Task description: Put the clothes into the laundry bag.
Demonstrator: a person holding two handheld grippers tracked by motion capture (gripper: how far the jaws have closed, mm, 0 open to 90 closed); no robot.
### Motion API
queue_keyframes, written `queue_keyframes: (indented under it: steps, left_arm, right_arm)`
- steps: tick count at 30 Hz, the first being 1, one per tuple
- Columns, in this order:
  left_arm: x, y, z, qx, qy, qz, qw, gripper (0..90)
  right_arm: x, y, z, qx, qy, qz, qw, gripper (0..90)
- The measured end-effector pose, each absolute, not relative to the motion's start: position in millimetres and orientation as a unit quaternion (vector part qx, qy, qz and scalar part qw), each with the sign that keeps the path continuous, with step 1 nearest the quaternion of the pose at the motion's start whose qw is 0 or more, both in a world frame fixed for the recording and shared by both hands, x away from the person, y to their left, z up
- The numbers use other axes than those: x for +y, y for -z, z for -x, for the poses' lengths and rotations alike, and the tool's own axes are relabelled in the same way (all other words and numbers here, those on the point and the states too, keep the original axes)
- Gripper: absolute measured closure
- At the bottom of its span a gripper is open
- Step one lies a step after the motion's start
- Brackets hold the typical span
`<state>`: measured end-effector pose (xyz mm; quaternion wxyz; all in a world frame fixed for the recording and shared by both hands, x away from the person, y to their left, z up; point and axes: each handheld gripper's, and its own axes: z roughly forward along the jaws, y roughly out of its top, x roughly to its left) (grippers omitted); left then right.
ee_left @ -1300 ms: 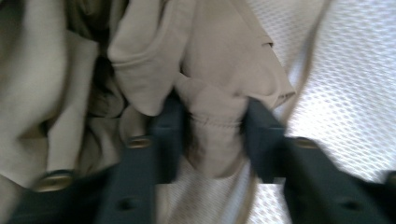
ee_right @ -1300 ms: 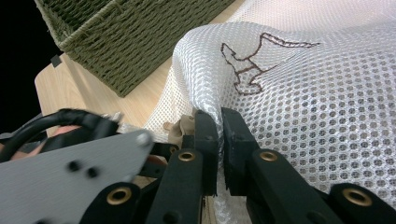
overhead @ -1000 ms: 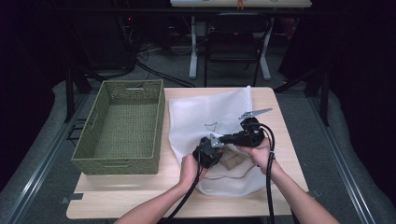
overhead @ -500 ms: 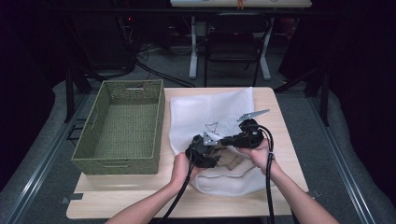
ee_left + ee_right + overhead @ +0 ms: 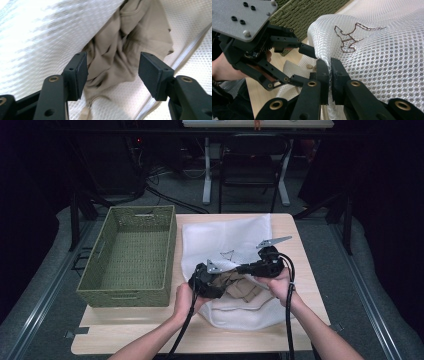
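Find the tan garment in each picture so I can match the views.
High view: the tan garment lies low in the middle, inside the white mesh bag, between the two hands.
Left gripper view: the garment sits in the upper middle, beyond the open claw.
Right gripper view: I cannot make it out.
Shared landmark: the mesh bag.

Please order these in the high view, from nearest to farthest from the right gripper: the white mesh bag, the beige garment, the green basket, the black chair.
1. White mesh bag: the right gripper pinches its upper layer.
2. Beige garment: just below the gripper, inside the bag's opening.
3. Green basket: at the table's left side.
4. Black chair: on the floor beyond the table's far edge.
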<state>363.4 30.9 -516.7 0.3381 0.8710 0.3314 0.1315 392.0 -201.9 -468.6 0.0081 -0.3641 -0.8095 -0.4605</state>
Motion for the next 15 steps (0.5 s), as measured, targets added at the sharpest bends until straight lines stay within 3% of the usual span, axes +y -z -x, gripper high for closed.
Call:
queue_keyframes:
  steps: [15]
  left_arm:
    - [33, 517, -381, 0.353, -0.167, -0.859, 0.331, 43.4]
  right_arm:
    - [-202, 467, -393, -0.81, 0.465, 0.358, 0.018, 86.3]
